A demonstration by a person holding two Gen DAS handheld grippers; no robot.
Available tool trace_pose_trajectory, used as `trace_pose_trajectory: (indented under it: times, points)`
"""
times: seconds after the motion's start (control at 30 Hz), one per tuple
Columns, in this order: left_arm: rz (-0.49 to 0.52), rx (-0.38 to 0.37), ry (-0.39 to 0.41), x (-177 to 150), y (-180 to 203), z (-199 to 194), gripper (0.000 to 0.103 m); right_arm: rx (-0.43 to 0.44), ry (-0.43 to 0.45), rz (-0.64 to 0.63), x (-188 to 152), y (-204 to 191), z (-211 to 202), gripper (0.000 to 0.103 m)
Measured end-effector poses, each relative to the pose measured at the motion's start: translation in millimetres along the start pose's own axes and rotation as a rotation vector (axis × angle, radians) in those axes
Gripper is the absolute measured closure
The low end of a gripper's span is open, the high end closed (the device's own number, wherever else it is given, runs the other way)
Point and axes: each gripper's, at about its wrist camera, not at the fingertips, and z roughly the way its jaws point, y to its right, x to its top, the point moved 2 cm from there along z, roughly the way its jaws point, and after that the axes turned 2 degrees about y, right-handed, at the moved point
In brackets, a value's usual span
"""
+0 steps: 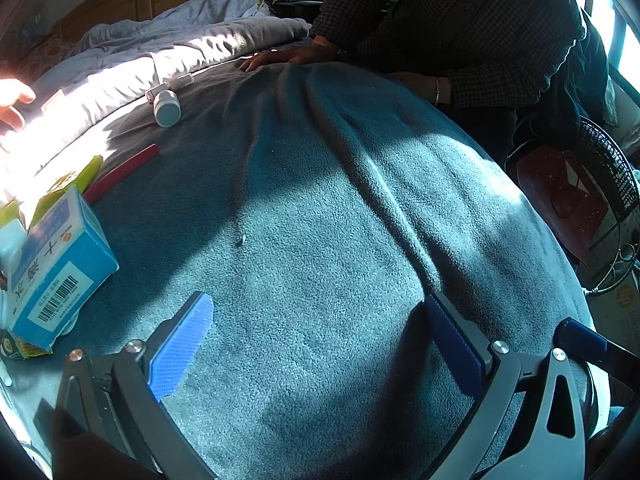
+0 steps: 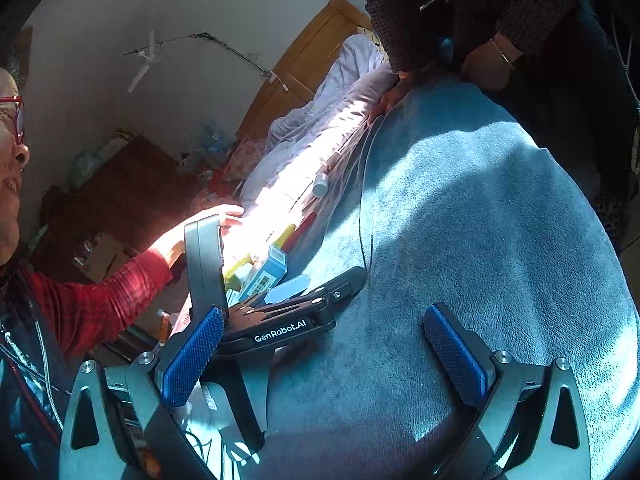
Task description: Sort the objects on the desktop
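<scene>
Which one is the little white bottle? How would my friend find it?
Start at the big teal blanket and follow its far left edge, where the sunlit grey quilt begins. The white bottle lies there on its side. It's round and plain, unlike the red stick and blue box nearer.

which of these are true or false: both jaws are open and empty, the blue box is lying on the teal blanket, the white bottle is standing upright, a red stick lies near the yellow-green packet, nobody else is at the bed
1. Both grippers have open, empty jaws. True: the left gripper and the right gripper hold nothing.
2. The blue box lies on the teal blanket. True.
3. The white bottle stands upright. False: it lies on its side.
4. A red stick lies near the yellow-green packet. True.
5. Nobody else is at the bed. False: a person in a checked sleeve presses a hand on the blanket's far edge.
</scene>
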Motion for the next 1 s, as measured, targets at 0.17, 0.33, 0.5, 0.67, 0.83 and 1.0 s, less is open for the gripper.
trace_pose_trajectory:
  times: [0.17,0.33,0.5,0.67,0.83,1.0]
  points:
    - [-0.001,0.000,0.000,0.2,0.3,0.2,0.000,-0.033,-0.007,-0.017,-1.4,-2.8,3.0,0.000]
    - [-0.001,0.001,0.001,0.1,0.3,0.2,0.000,-0.038,-0.012,-0.011,0.2,-2.3,4.1,0.000]
    - [-0.002,0.002,0.001,-0.1,0.0,0.0,0.000,-0.032,-0.007,-0.010,0.7,-2.6,2.1,0.000]
    - [-0.003,0.002,0.001,0.2,0.3,0.3,0.000,-0.008,0.006,-0.001,0.6,-0.8,-0.5,0.000]
    - [-0.004,0.003,0.001,0.0,0.2,0.2,0.000,0.012,0.019,0.002,-0.2,0.4,-4.3,0.000]
    - [-0.005,0.003,0.001,-0.2,0.0,0.0,0.000,0.037,0.029,0.013,-0.6,4.2,-6.0,0.000]
